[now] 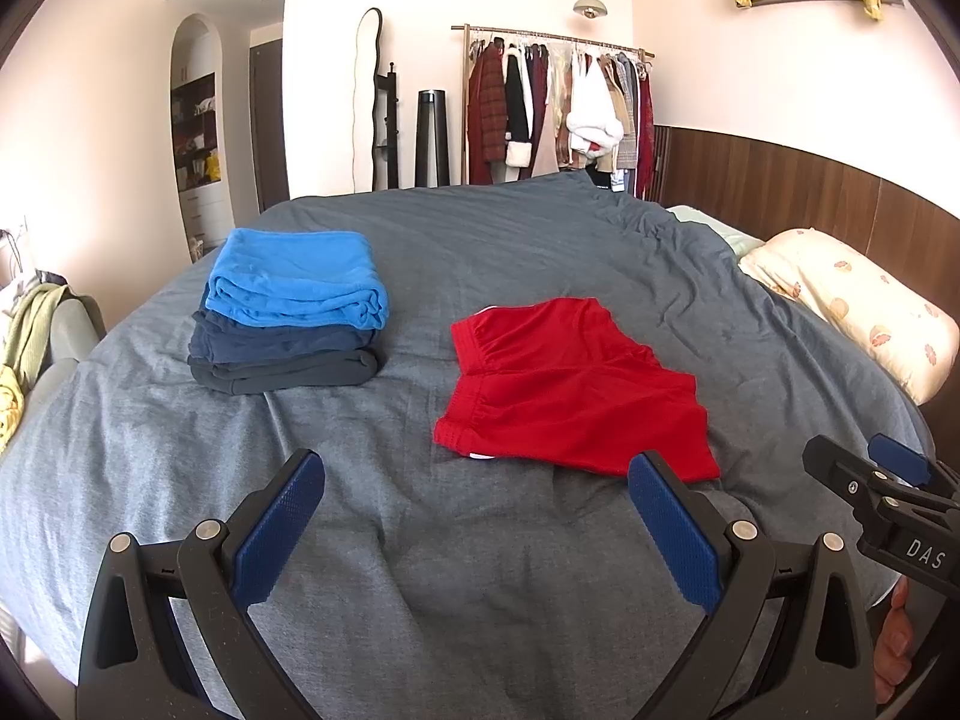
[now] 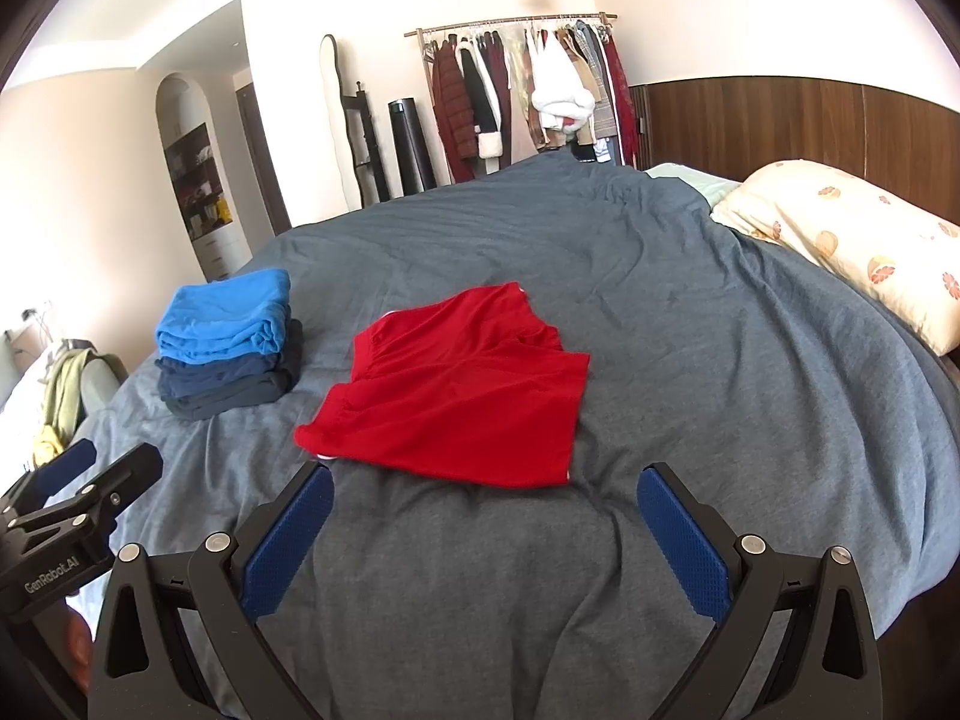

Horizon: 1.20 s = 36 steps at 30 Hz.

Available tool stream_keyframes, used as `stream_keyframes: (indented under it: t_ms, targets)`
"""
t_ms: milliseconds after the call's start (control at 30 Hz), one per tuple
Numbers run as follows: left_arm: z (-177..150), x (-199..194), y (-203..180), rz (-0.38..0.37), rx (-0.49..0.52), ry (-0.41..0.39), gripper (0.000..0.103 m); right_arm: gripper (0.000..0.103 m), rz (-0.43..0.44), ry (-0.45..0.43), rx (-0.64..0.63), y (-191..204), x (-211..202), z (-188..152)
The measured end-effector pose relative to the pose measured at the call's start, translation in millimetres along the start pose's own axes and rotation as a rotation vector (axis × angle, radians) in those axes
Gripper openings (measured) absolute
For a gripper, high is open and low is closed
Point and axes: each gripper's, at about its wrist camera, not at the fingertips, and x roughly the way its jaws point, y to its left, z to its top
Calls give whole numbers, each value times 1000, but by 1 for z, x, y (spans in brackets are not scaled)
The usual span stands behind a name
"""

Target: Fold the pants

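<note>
Both my claws gape wide and empty, left claw (image 1: 474,528) and right claw (image 2: 486,534) hovering side by side over the grey-blue duvet bed (image 1: 420,570). Dead ahead, just beyond the fingertips, lie the red fabric shorts (image 2: 456,396), part-folded, waistband left, hems right; the near hem corner sits closest to my left claw. Farther left is a folded blue-and-navy clothes stack (image 1: 288,312).

My left gripper (image 1: 477,531) hangs wide open over grey duvet (image 1: 540,252); red shorts (image 1: 570,384) lie flat just ahead, folded stack (image 1: 288,312) further left, right gripper (image 1: 870,474) at frame edge.
</note>
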Motion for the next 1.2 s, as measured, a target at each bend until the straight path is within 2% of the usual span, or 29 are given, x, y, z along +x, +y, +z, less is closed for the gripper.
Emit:
stream_keyframes:
  t_ms: [667, 933, 1200]
  targets:
    - [-2, 4, 0, 0, -1, 13, 103, 103, 1, 7, 0, 1, 1, -1]
    - [-1, 20, -1, 29, -15, 26, 103, 103, 8, 30, -5, 6, 10, -9]
    - [12, 48, -5, 35, 5, 16, 103, 103, 16, 39, -6, -3, 39, 6]
